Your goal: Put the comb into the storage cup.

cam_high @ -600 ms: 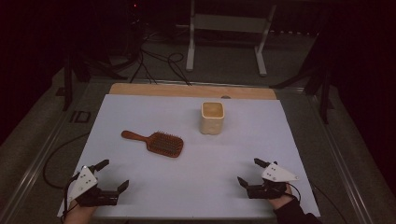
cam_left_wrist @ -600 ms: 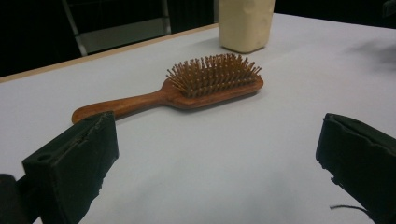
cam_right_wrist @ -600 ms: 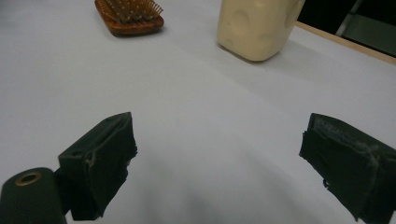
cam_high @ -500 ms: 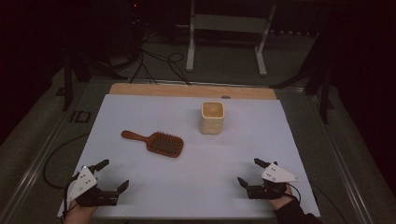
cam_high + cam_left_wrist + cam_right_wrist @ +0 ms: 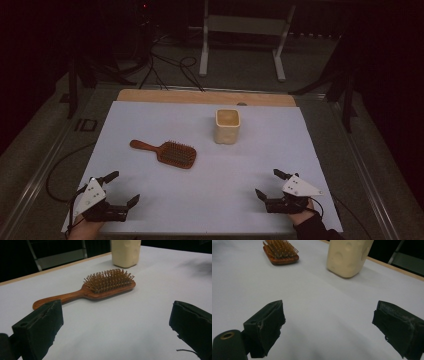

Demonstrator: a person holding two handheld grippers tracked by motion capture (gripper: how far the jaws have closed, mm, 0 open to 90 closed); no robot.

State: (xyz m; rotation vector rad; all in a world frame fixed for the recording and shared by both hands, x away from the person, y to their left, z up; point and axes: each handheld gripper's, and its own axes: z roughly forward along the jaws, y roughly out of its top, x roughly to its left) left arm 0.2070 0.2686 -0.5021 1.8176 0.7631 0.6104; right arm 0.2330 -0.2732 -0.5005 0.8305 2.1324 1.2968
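A wooden hairbrush (image 5: pixel 167 152) lies bristles up on the white table top (image 5: pixel 210 200), left of centre, its handle pointing left. A cream cup (image 5: pixel 227 126) stands upright behind it, to the right. My left gripper (image 5: pixel 122 187) rests open at the near left corner, well short of the brush. In the left gripper view the hairbrush (image 5: pixel 100 288) and cup (image 5: pixel 125 252) lie beyond the wide-apart jaws. My right gripper (image 5: pixel 270 182) is open at the near right, apart from both things. The right gripper view has the cup (image 5: pixel 348 256) and brush head (image 5: pixel 280 252) far ahead.
A wooden strip (image 5: pixel 205 97) borders the table's far edge. Past it, a white metal stand (image 5: pixel 245 35) and loose cables (image 5: pixel 170 65) lie on the dark floor. A metal rail (image 5: pixel 40 175) runs along the left side.
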